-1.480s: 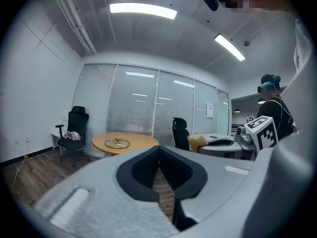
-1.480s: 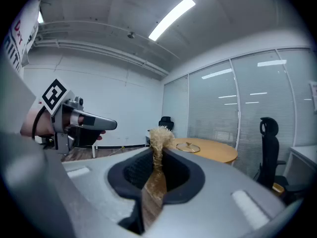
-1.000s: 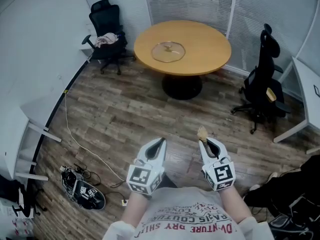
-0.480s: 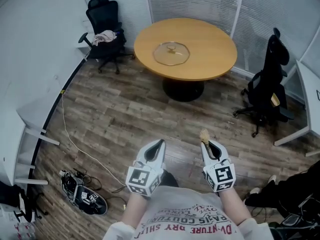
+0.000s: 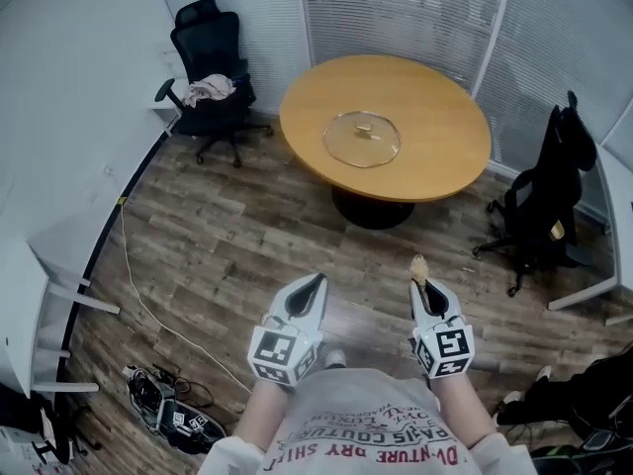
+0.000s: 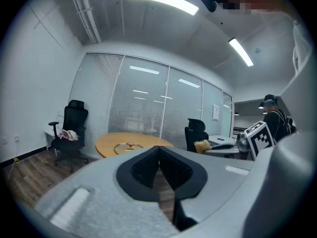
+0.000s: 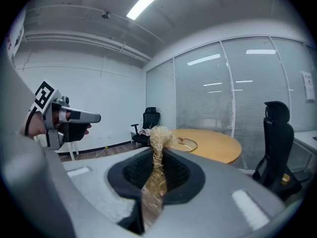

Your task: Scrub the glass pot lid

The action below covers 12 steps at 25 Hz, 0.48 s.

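Straw-coloured fibre is what we find between the jaws of the right gripper (image 5: 421,285). In the right gripper view they are clamped on a fibre scrubber (image 7: 157,150), and its frayed tuft stands up past the jaw tips. In the head view that tuft shows as a small tan tip just above the gripper, lower right of centre.

The left gripper (image 5: 316,280) sits lower centre, level with the right one and apart from it. The left gripper view shows its jaws pressed together with nothing between them.

The glass pot lid (image 5: 363,139) lies flat, knob up, on the left part of a round table (image 5: 445,107) with a light wooden top, in the upper middle of the head view. We note that it is well apart from both grippers, with bare plank floor (image 5: 247,226) between. Both gripper views show the lid small and far off, on the table beyond the jaw tips.

A black office chair (image 5: 206,38) stands in the upper left of the frame, with a pale cloth (image 5: 208,89) bundled on its seat. A second office chair (image 5: 554,181) stands at the right edge, beside the table. A thin cable (image 5: 148,275) trails over the floor at the left. Closed blinds (image 5: 396,8) run along the top of the frame.
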Available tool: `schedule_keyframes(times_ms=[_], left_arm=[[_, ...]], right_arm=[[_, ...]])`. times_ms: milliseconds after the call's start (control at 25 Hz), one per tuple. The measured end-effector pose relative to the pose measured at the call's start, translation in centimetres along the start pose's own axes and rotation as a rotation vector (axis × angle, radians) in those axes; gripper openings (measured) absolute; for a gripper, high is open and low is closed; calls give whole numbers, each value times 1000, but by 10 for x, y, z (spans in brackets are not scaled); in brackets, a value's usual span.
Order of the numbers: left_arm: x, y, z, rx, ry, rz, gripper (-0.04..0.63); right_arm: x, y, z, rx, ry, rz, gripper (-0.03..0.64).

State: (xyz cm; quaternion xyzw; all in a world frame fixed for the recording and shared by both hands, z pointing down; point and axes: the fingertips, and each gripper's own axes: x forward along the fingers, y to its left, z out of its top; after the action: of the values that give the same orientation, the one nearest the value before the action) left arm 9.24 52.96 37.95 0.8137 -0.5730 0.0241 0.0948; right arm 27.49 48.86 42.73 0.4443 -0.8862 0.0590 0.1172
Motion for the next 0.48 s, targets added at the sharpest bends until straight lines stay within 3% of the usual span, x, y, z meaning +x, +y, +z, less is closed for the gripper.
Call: schedule_keyframes(times_ms=[200,480], left_arm=[[8,60,-1,-22,7,42,8],[37,110,-10,-52,41,83,8]], right_arm=[[55,13,10,-4,8,-6,52],[124,-2,12,17,43,-1,52]])
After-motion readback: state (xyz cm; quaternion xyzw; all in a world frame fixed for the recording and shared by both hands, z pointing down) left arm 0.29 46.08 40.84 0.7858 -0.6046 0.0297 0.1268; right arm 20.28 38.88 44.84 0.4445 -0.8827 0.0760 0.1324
